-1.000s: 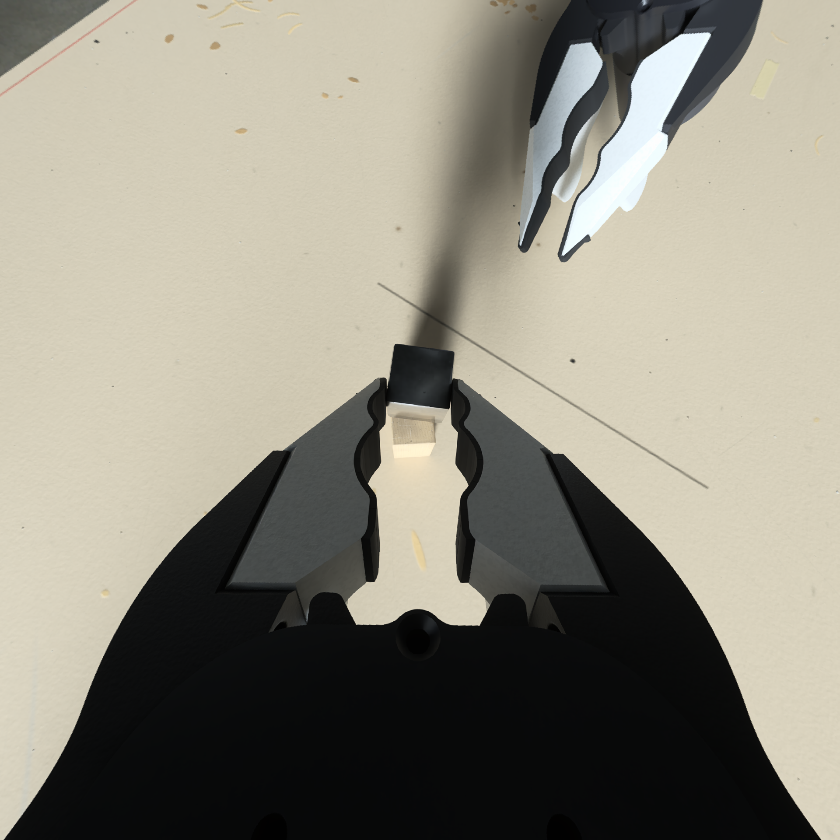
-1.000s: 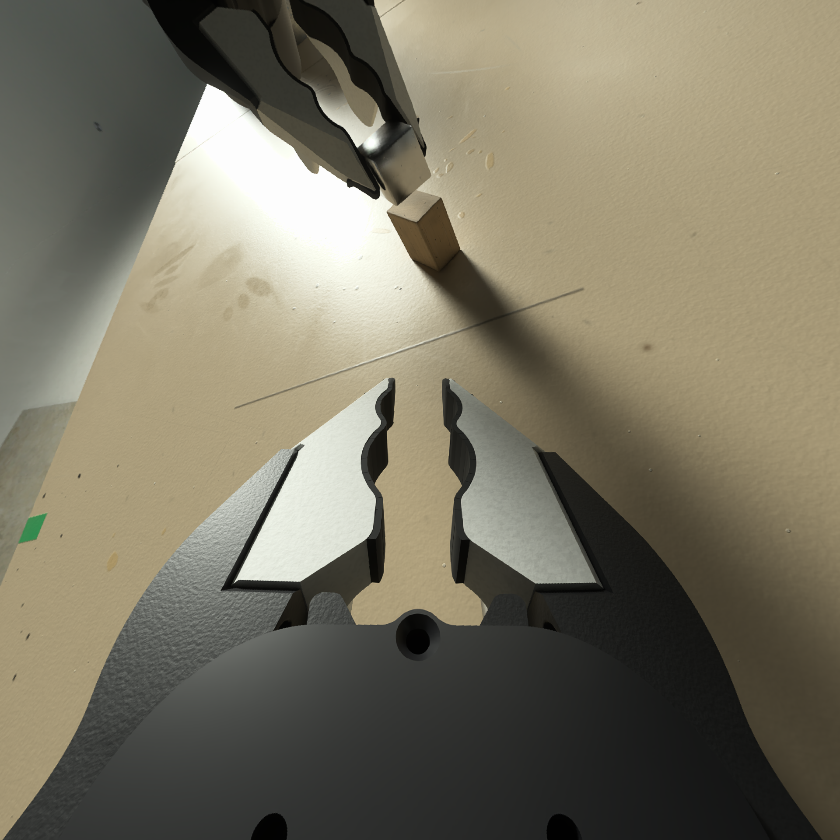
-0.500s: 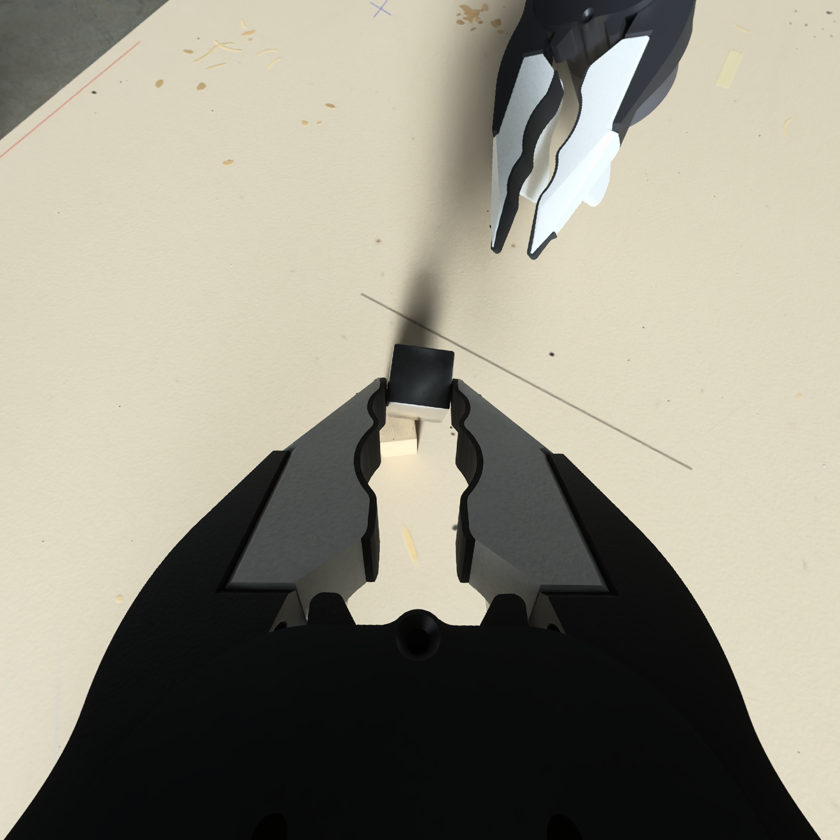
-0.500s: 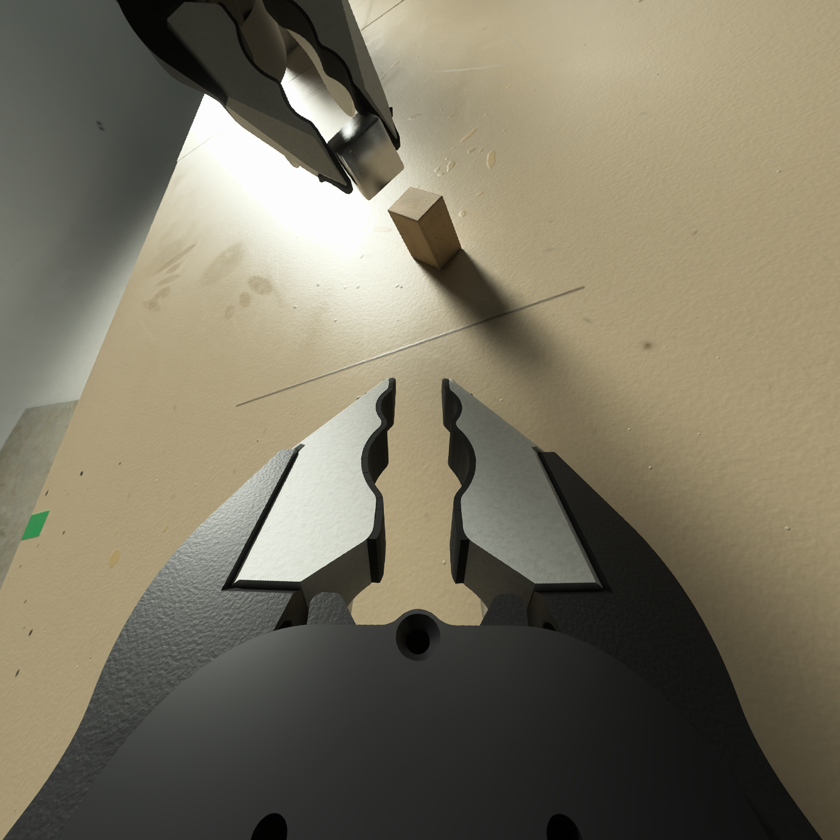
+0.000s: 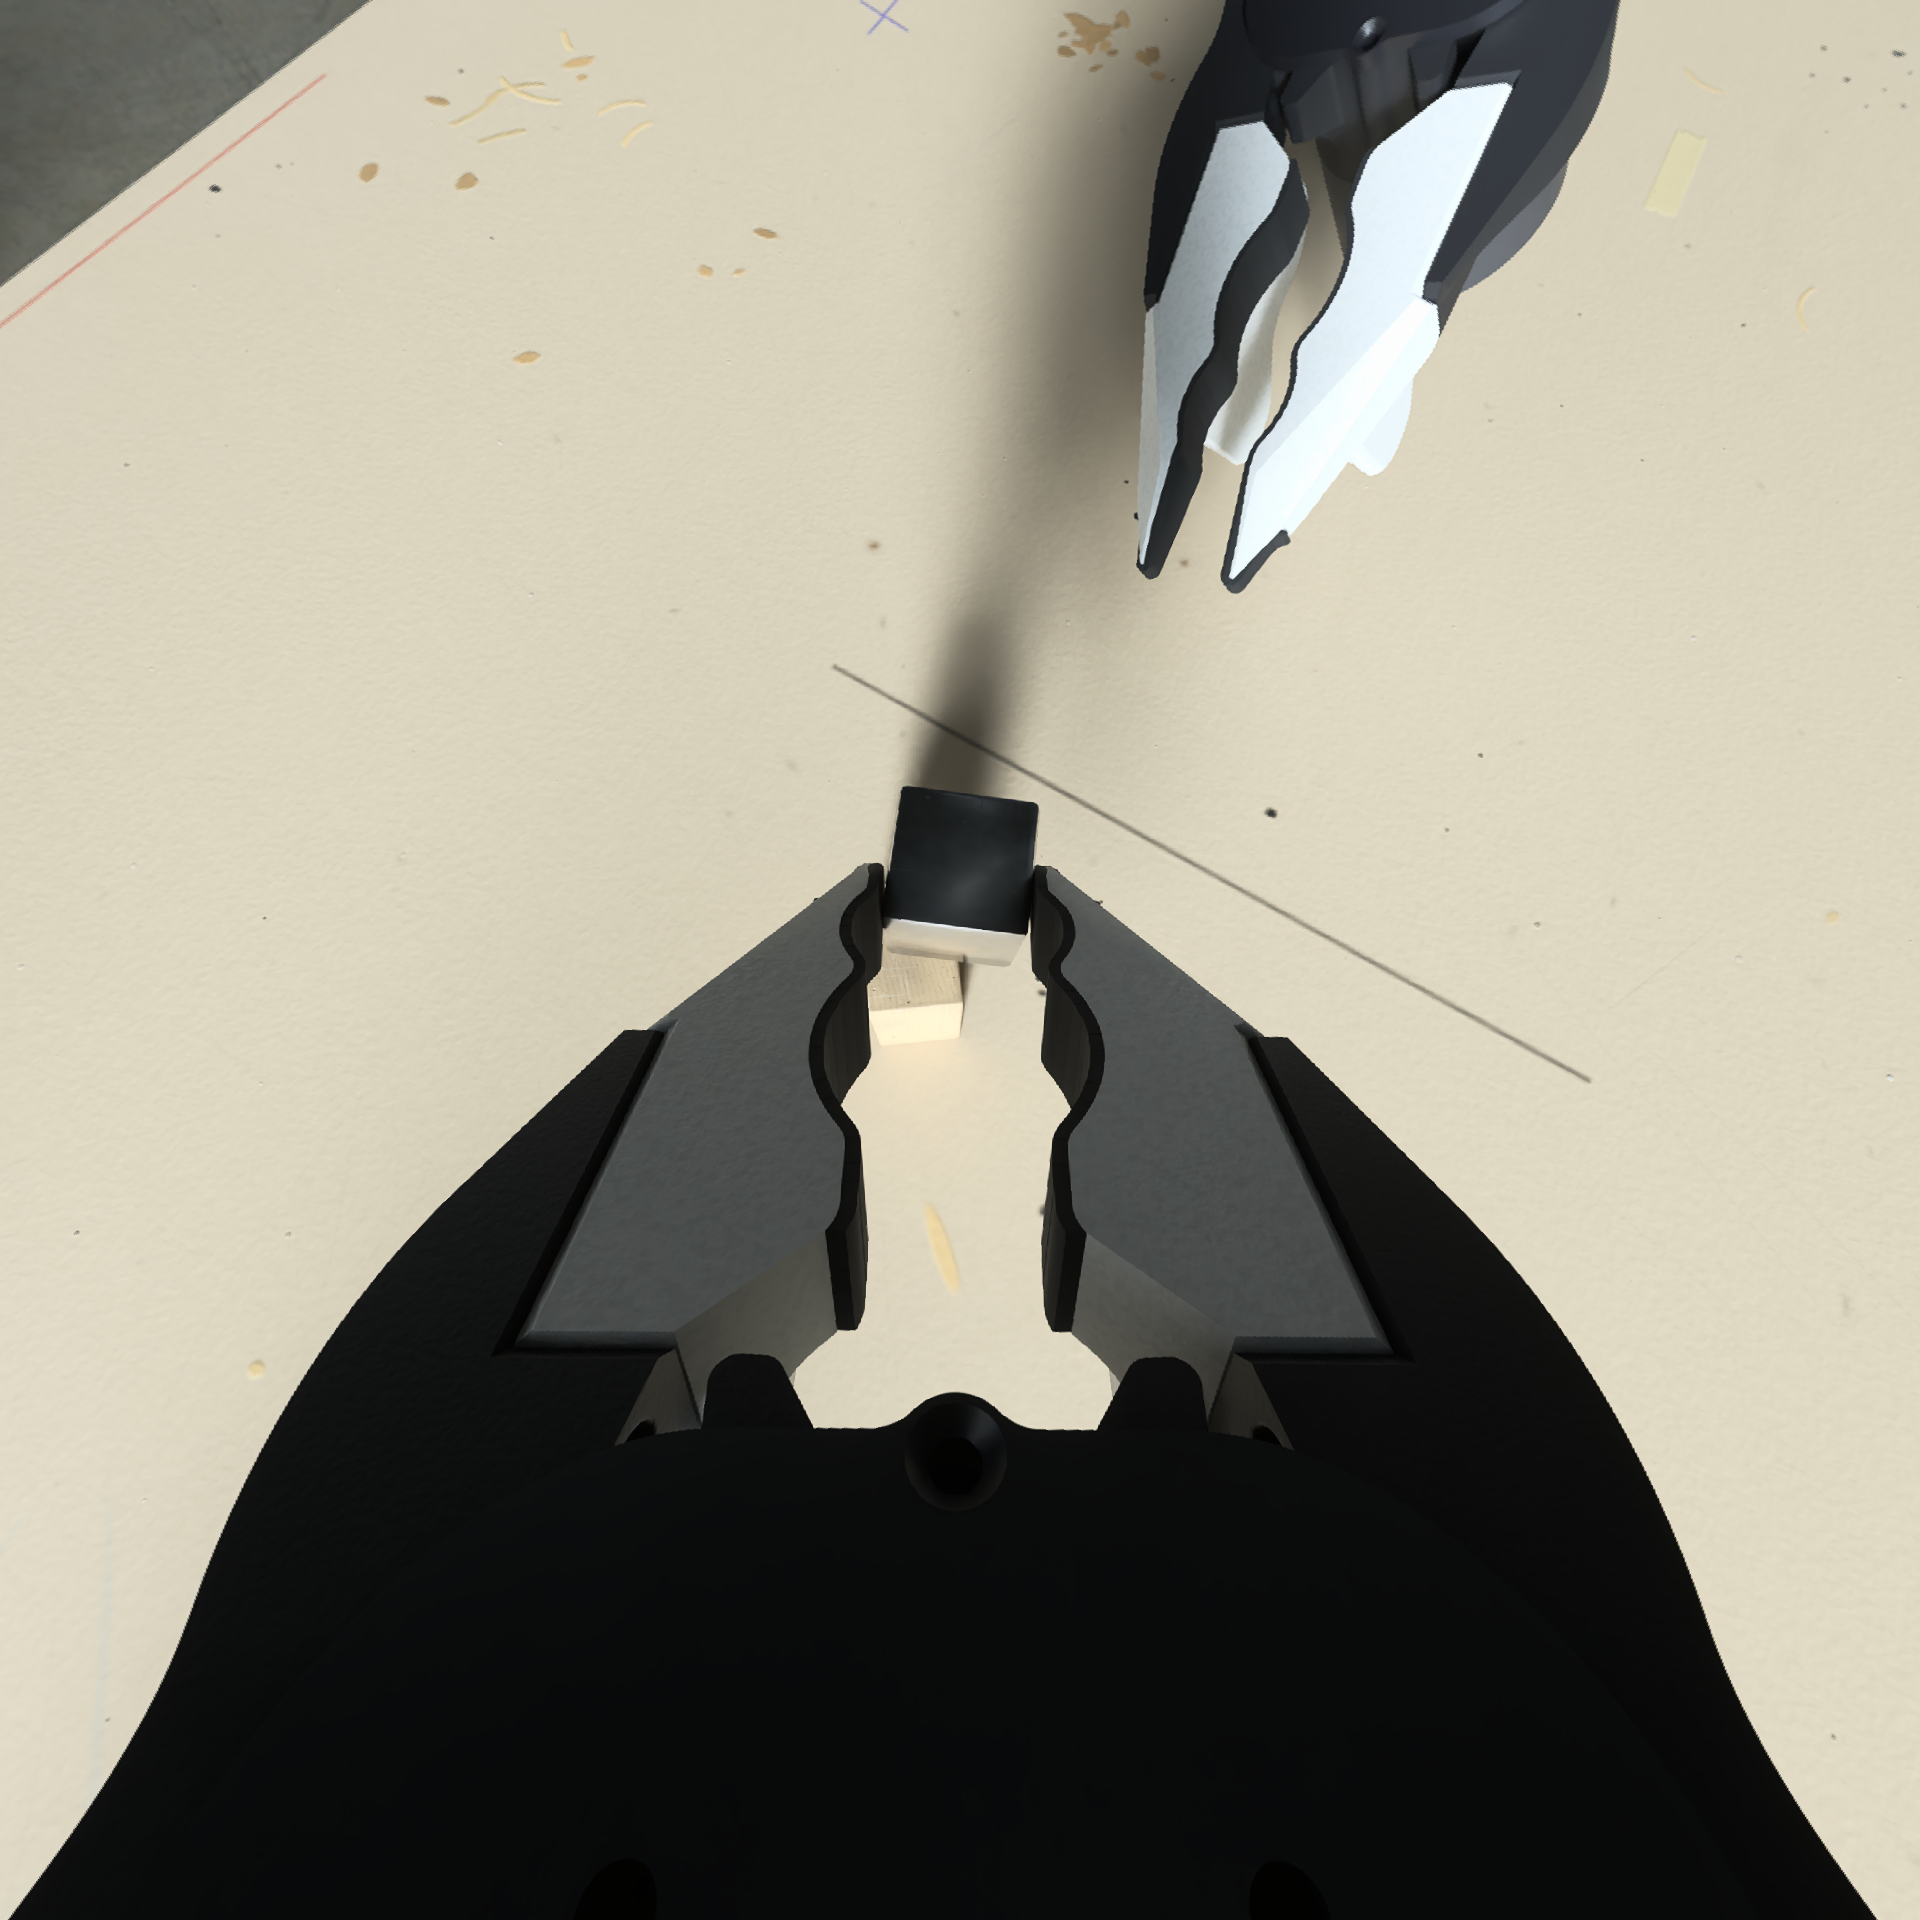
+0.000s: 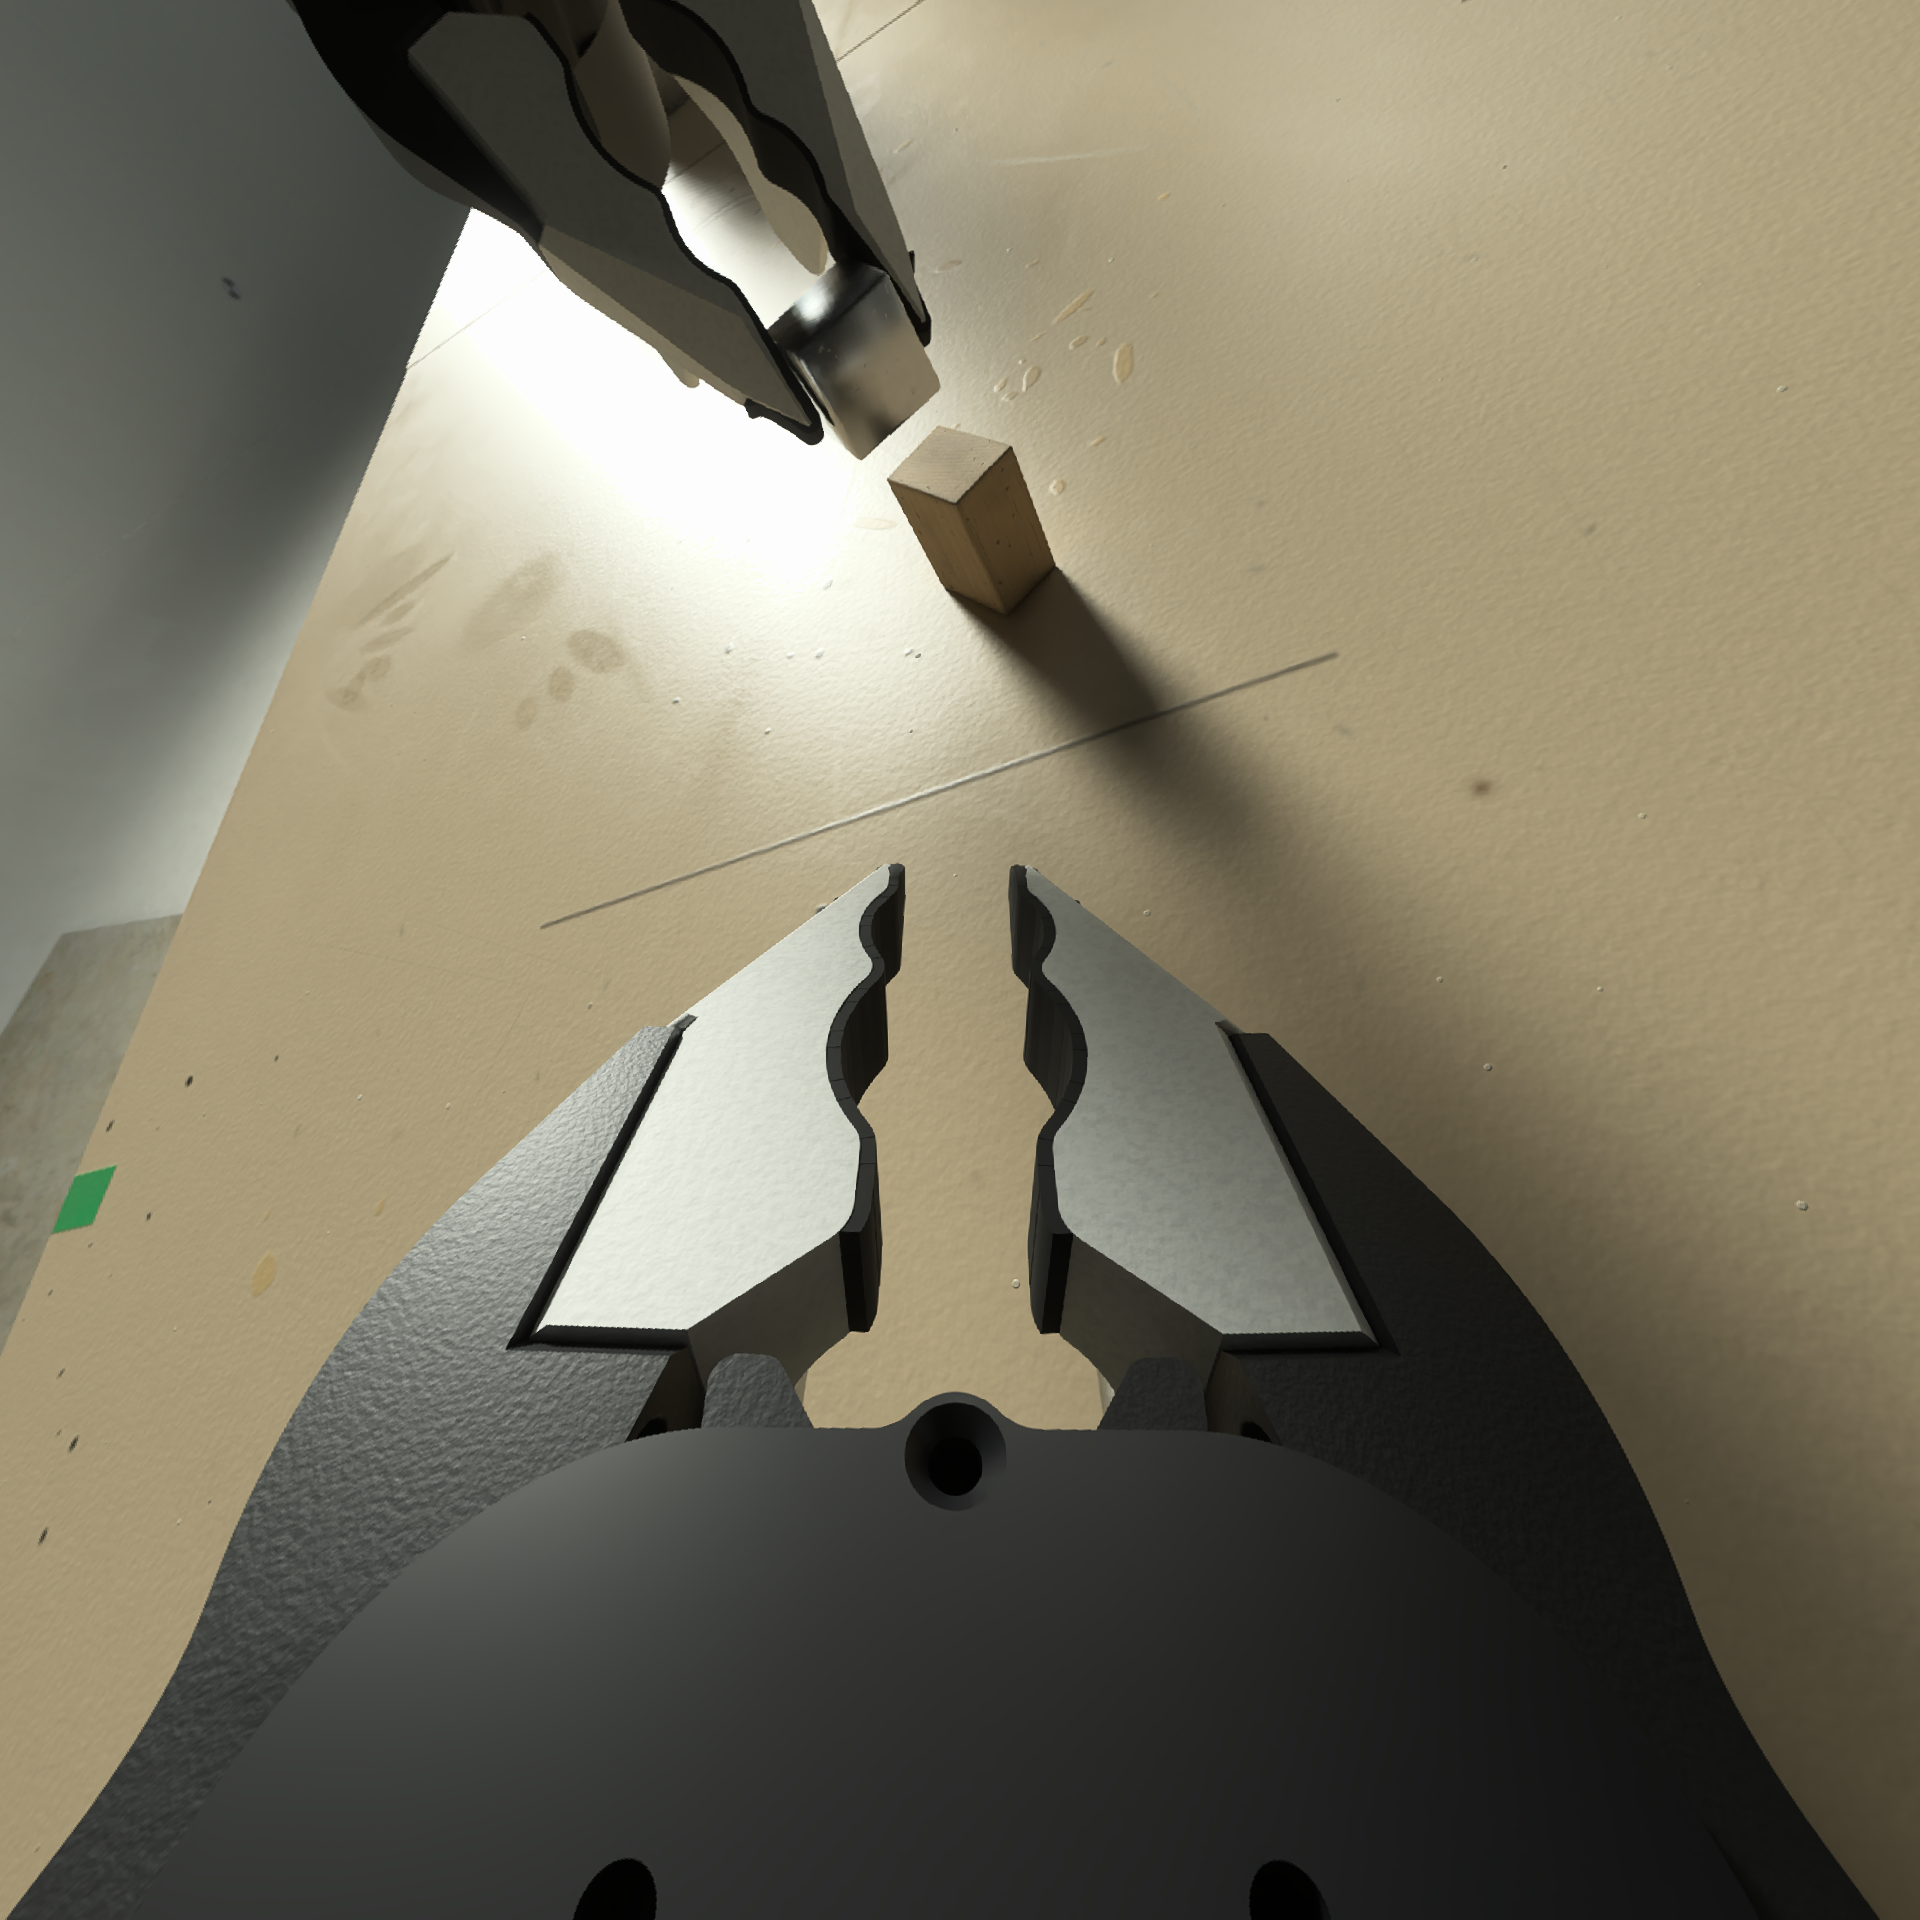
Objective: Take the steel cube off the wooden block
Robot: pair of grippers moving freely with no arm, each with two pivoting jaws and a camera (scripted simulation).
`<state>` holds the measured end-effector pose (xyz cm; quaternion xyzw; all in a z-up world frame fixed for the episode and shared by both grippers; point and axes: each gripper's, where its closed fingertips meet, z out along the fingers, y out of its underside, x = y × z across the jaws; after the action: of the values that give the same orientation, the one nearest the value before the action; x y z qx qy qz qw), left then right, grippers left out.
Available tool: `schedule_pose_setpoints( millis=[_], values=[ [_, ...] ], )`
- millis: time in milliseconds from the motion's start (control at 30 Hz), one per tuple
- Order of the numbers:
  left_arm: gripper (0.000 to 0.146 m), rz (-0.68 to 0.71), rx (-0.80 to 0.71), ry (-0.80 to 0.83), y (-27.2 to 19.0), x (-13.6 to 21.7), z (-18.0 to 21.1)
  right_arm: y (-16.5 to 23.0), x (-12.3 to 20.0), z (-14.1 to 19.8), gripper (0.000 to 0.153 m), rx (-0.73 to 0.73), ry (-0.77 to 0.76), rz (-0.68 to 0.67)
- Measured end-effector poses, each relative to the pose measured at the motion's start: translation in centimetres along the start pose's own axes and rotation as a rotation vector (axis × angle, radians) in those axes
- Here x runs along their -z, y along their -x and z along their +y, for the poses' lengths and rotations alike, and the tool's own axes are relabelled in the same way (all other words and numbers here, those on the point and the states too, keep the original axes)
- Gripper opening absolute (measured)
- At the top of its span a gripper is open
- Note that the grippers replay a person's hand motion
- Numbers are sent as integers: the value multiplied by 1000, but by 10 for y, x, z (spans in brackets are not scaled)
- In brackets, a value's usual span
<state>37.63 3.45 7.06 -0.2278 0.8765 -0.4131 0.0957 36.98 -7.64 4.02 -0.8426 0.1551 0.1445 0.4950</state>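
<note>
In the left wrist view, the left gripper (image 5: 958, 899) is clenched on the steel cube (image 5: 964, 871), its two fingertips pressing the cube's opposite sides. Just below and behind the cube, seen through the gap between the fingers, stands the wooden block (image 5: 914, 1013) on the tan tabletop (image 5: 416, 623). The right wrist view shows the same pair from the other side: the cube (image 6: 868, 364) is in the air, close to the top of the block (image 6: 971, 514) but apart from it, with a sliver of tabletop showing between them, and shifted a little to one side of it. So the main part of the job looks done: the cube is off the block and carried clear. What is left, by my reading, is to move it farther aside and set it down on the tabletop, then let go. Farther off, the right gripper (image 6: 956, 878) hangs over the tabletop with its fingers slightly parted and nothing between them, near a thin dark line (image 6: 935, 790) drawn across the surface. By count: one steel cube, one wooden block, two grippers, one drawn line, one small green patch (image 6: 85, 1198) at the table's edge, and a scatter of wood chips (image 5: 520, 104) too many to count.
</note>
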Motion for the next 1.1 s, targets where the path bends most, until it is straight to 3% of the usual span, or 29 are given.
schedule_pose_setpoints(
  millis=[1100],
  values=[
    [28,-2,49,9,9,-6,5,0,0,0,19,3,1,0]
  ],
)
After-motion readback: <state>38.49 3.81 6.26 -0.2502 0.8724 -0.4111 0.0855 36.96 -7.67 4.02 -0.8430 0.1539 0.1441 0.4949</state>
